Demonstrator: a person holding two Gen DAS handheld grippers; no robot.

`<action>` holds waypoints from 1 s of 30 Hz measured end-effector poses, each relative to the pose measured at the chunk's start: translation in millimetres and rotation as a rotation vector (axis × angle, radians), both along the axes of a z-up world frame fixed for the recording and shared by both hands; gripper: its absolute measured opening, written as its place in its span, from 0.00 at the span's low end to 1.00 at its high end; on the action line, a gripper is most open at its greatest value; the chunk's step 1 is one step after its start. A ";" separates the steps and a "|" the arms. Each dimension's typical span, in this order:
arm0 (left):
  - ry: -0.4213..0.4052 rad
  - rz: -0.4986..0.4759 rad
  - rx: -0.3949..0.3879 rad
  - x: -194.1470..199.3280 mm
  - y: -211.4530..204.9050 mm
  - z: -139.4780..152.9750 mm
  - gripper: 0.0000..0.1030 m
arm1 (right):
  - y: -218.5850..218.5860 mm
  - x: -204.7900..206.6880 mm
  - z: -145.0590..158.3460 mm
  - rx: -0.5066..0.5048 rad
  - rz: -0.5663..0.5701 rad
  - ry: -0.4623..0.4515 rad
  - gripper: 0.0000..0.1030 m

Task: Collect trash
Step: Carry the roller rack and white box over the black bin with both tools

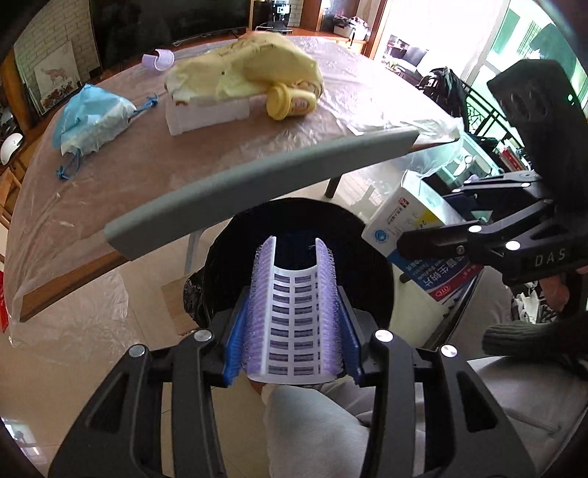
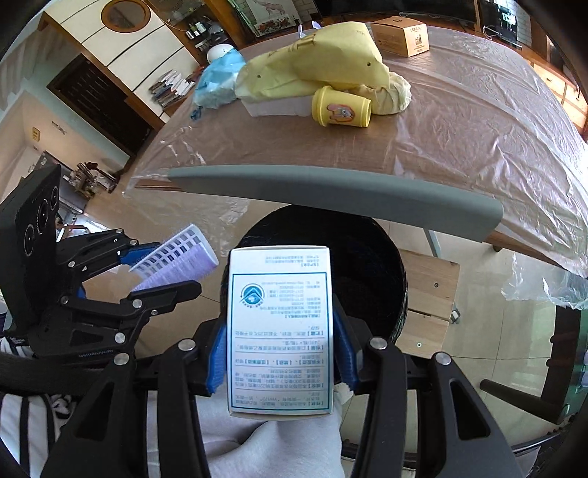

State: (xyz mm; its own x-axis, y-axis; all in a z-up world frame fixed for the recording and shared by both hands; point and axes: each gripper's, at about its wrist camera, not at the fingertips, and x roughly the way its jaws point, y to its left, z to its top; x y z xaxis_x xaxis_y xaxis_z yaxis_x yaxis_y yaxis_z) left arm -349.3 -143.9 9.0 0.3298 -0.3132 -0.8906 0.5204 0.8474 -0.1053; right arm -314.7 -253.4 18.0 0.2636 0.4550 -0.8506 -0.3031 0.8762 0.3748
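Observation:
My left gripper (image 1: 293, 325) is shut on a purple hair roller (image 1: 294, 294), gripped by its sides between the blue pads and hanging over a black-lined bin (image 1: 228, 257) on the floor. My right gripper (image 2: 280, 349) is shut on a white and blue medicine box (image 2: 281, 323) above the same bin (image 2: 371, 264). Each view shows the other hand: the right gripper (image 1: 426, 220) with the box (image 1: 400, 217) at the right, the left gripper (image 2: 165, 270) with the roller (image 2: 176, 257) at the left. Both sit close to the bin's rim.
Just beyond the bin, a plastic-covered table (image 1: 147, 165) with a grey edge guard (image 2: 330, 191) holds a yellow cup (image 2: 340, 108), yellow paper bag (image 1: 250, 70), white foam block (image 1: 209, 114), blue bag (image 1: 92, 117), another purple roller (image 1: 160, 60) and a cardboard box (image 2: 400, 33). A wooden stool (image 2: 430, 286) stands beside the bin.

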 end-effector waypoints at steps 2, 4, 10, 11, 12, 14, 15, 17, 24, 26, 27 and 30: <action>0.014 0.010 0.006 4.3 -0.3 -8.7 0.43 | 5.4 3.8 -6.5 -0.028 0.002 -0.006 0.45; 0.018 0.017 0.018 6.6 0.8 -12.3 0.43 | 9.7 8.1 -13.2 -0.042 0.000 -0.008 0.45; 0.030 0.040 0.045 14.8 3.4 -28.4 0.43 | 17.8 16.5 -33.6 -0.100 0.010 -0.014 0.45; 0.029 0.041 0.049 15.4 3.2 -30.1 0.43 | 18.4 16.7 -35.9 -0.104 0.009 -0.012 0.45; 0.027 0.041 0.052 16.1 2.8 -32.1 0.43 | 18.8 17.0 -38.1 -0.105 0.008 -0.010 0.45; 0.025 0.041 0.062 17.5 1.7 -36.4 0.43 | 18.8 18.7 -44.8 -0.115 0.005 -0.003 0.45; 0.025 0.041 0.067 17.8 1.5 -38.4 0.43 | 19.8 20.2 -47.9 -0.122 0.005 -0.002 0.45; 0.029 0.040 0.076 19.0 1.9 -43.7 0.43 | 20.9 21.1 -53.2 -0.140 0.009 -0.003 0.45; 0.038 0.029 0.104 23.5 -1.8 -58.2 0.43 | 21.9 23.7 -66.9 -0.160 0.003 -0.001 0.45; 0.042 0.027 0.113 24.3 -4.7 -62.3 0.43 | 20.8 24.2 -70.7 -0.160 -0.002 -0.002 0.45; 0.043 0.026 0.118 24.7 -5.4 -64.6 0.43 | 20.2 24.7 -73.2 -0.160 -0.004 -0.001 0.45; 0.049 0.025 0.129 27.4 -10.3 -70.4 0.43 | 18.1 25.7 -81.5 -0.167 -0.013 0.000 0.45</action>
